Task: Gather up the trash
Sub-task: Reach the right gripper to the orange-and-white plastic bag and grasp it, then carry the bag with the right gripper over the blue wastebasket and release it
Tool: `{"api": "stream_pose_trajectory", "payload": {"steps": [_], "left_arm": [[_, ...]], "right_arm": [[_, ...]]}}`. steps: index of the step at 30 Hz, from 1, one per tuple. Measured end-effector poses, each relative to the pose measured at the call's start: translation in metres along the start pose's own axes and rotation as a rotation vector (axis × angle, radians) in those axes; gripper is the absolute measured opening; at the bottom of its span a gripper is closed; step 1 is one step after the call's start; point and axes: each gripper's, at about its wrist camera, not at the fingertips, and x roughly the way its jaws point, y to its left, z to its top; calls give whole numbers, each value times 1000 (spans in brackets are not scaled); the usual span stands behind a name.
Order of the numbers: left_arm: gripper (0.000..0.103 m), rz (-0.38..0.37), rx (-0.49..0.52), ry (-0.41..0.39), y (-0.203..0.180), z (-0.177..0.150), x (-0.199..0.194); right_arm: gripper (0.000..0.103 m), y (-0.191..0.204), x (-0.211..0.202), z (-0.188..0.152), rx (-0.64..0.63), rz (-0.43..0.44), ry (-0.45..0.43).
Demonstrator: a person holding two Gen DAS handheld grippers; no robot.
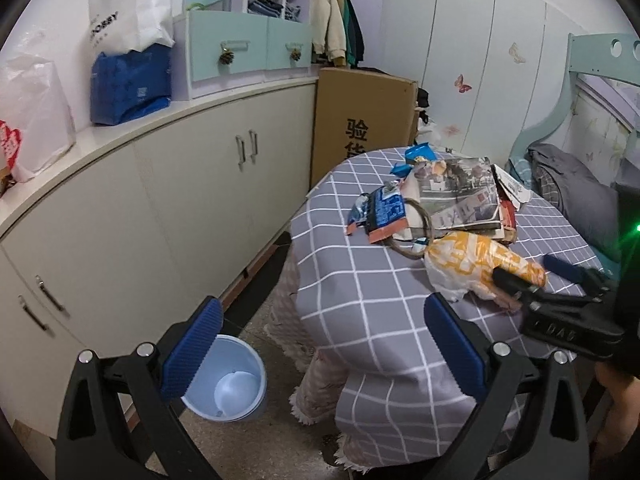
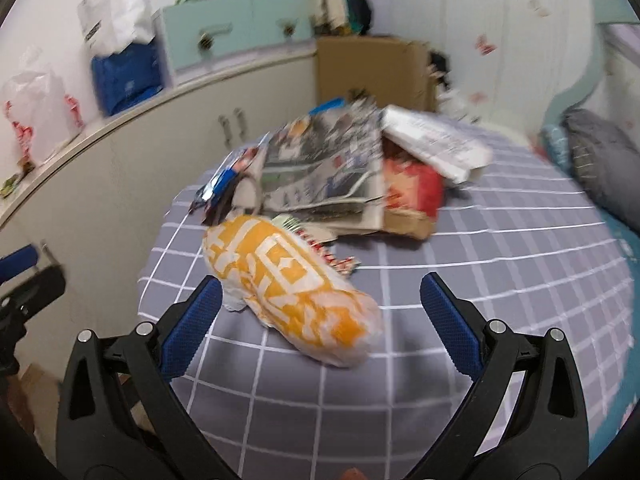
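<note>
Both tongs stand spread wide with nothing between their blue pads. Left tongs [image 1: 320,344] hang off the bench's left edge, above the floor; between and below their fingers sits a pale blue bin [image 1: 230,384], upright on the floor beside the bench's draped corner, with something white at its bottom. Right tongs [image 2: 318,320] hover over the near part of the bench [image 2: 500,280], which wears a grey cloth with a white grid. An orange-and-white bag [image 2: 292,288] lies on that cloth, just ahead of the right tongs and closer to the left finger [image 2: 192,324]; in the left view the same bag [image 1: 476,268] shows with the right tongs [image 1: 536,272] around its near end, one black finger across it, whether touching or not is unclear.

Beyond the bag, toward the bench's middle and far-left edge, trash is heaped: a folded newspaper [image 2: 324,172] on top, a red pack [image 2: 416,188] under its right side, a white paper bundle [image 2: 436,144] leaning behind, and blue wrappers [image 1: 384,212] at the left edge. A loop of cord [image 1: 416,232] lies between wrappers and bag.

Farther off, cream cabinets [image 1: 160,200] run along the left wall, carrying a blue pack [image 1: 130,84] and white bags [image 1: 120,20]. A cardboard box [image 1: 360,116] stands past the bench's far edge.
</note>
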Motion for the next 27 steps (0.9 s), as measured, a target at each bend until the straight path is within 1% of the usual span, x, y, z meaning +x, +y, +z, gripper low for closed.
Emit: {"api": "stream_pose_trajectory", "payload": {"steps": [2,3,5,6,9,12,14,16,19,21,23,24,25,26,27], "left_arm": [[99,-22,8,5,-5,5,9],[99,-31,14,7,-7,8,14],[99,-42,21,16,-14,14,27],[99,-49,26,16,-17,17,32],[98,-67,43,10,-29,25,48],[98,-84,66,4,-41,32,64],[95,-73,93,-1,-51,39,78],[79,-63,129,-2,-60,45,89],[71,-63,153,17,-67,51,105],[69,-52,166,16,-70,53,112],[61,-53,180,21,-70,55,120],[52,-62,183,32,-70,56,124],[37,-80,178,47,-68,57,127],[29,-101,169,58,-65,58,130],[15,-119,158,64,-62,60,130]], "right_arm": [[79,-3,6,0,4,56,19],[51,-5,9,0,-1,80,35],[46,-8,11,0,12,123,45],[41,-11,10,-1,15,141,41],[38,-17,-6,-4,31,136,-18],[38,-22,-28,-6,56,79,-112],[38,-24,-40,-5,61,8,-183],[38,-26,-41,-2,67,-22,-218],[38,-28,-35,3,77,-41,-230],[38,-31,-31,3,88,-39,-231],[38,-32,-26,6,101,-30,-222],[38,-33,-25,7,107,-16,-222],[38,-33,-26,7,101,-23,-219],[38,-32,-27,7,98,-30,-223],[38,-32,-27,9,96,-31,-228]]}}
